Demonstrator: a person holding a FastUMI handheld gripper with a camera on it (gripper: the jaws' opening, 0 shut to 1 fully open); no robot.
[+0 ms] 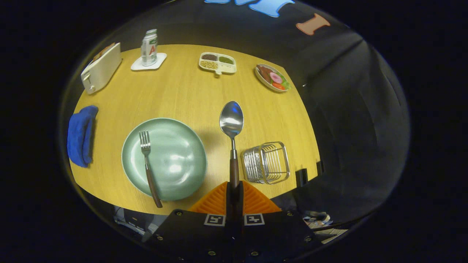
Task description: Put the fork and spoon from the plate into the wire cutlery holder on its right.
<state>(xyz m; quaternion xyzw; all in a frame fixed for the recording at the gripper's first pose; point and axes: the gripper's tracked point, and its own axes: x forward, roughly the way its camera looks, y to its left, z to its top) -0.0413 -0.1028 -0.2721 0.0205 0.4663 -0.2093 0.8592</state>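
A: What has the gripper (234, 188) got?

B: The spoon (231, 138). Both fingers are closed tight on its dark handle, and the bowl of the spoon points straight ahead, out over the wooden table (182, 95)

A: So it's off the plate?

B: Yes, it's held up between the green plate (182, 146) and the wire cutlery holder (266, 163), clear of both as far as I can see

A: And the fork?

B: The fork (148, 164) lies on the plate, toward its left part, tines pointing away, and the brown handle sticks out past the plate's near rim

A: Where's the holder exactly?

B: Just to the right of the spoon's handle, close to the table's near edge. How near the spoon is to it, I can't tell

A: Anything else on the table?

B: A blue cloth (81, 135) well left of the plate. At the far side, a white toaster (100, 68), a can (149, 47) standing on a white coaster (159, 63), a divided tray (218, 63) with small foods in its compartments, and a plate of food (272, 77) furthest right
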